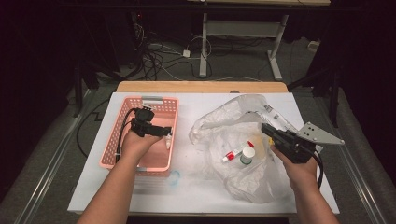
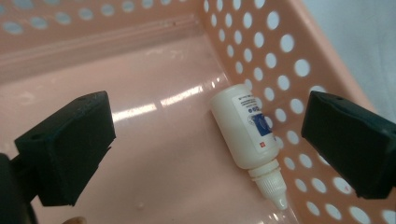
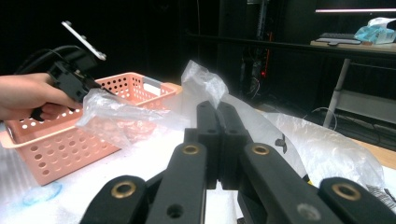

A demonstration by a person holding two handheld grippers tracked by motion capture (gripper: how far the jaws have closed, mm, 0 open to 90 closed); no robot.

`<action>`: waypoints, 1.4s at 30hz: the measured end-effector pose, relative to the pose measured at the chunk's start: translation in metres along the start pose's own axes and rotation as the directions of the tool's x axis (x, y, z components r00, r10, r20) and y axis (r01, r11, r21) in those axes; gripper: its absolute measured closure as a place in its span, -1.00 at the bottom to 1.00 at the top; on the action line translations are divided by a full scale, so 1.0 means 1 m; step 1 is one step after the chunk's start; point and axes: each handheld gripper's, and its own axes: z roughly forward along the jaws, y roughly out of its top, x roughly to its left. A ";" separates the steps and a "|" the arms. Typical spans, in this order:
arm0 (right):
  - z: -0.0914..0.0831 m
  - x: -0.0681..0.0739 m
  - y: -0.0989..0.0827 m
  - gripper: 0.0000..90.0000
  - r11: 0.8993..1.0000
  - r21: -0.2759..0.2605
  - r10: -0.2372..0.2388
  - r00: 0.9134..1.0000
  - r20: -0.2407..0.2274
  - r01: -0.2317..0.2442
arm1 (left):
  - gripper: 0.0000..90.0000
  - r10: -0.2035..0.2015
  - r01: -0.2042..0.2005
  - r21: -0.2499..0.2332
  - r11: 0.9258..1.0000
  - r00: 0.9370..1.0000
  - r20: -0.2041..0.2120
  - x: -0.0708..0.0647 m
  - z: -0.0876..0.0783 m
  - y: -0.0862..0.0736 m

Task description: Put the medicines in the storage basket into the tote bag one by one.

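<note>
Down in the left gripper view, the left gripper (image 2: 205,149) hangs inside the pink basket (image 2: 154,121) with its jaws spread wide and nothing between the pads; the small white dropper bottle (image 2: 245,135) lies on its side on the basket floor between them, nearer the right-hand jaw and tucked against the perforated wall, nozzle pointing back toward the camera. It looks light, a hard smooth plastic that could squirt out of a loose pinch, so the round body across the label is the place to take it, not the thin ribbed tip. The label carries a blue block, a small red mark and lines of print too small to read. Further out, the right gripper (image 3: 218,140) has its jaws pressed together on the edge of the clear plastic bag (image 3: 130,119), a soft crinkly film that slips easily. Just beyond its tips the bag lies open on the table (image 1: 140,191), a red-capped tube (image 1: 232,154) and a green-labelled white bottle (image 1: 247,155) inside; their writing is unreadable.
</note>
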 end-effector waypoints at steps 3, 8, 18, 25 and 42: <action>0.000 0.001 0.001 1.00 1.000 -0.002 0.003 1.000 -0.001 -0.003 | -0.92 -0.005 0.006 0.042 0.999 1.000 -0.018 0.002 0.009 0.002; 0.000 0.001 0.001 1.00 1.000 -0.001 -0.001 1.000 0.001 0.001 | -0.77 -0.021 0.020 0.081 0.997 1.000 0.013 0.000 0.019 0.005; -0.001 0.002 0.001 1.00 1.000 -0.002 -0.010 1.000 0.005 0.010 | -0.67 0.020 -0.014 0.141 0.990 0.999 -0.037 -0.004 0.024 0.004; 0.000 0.003 0.001 1.00 1.000 0.002 -0.008 1.000 0.002 0.008 | -0.35 0.046 -0.036 0.188 0.981 0.998 -0.045 -0.004 0.020 0.003; 0.001 0.004 0.000 1.00 1.000 0.006 -0.009 1.000 0.000 0.009 | 0.25 0.112 -0.090 0.238 0.967 0.990 -0.081 -0.013 0.028 0.000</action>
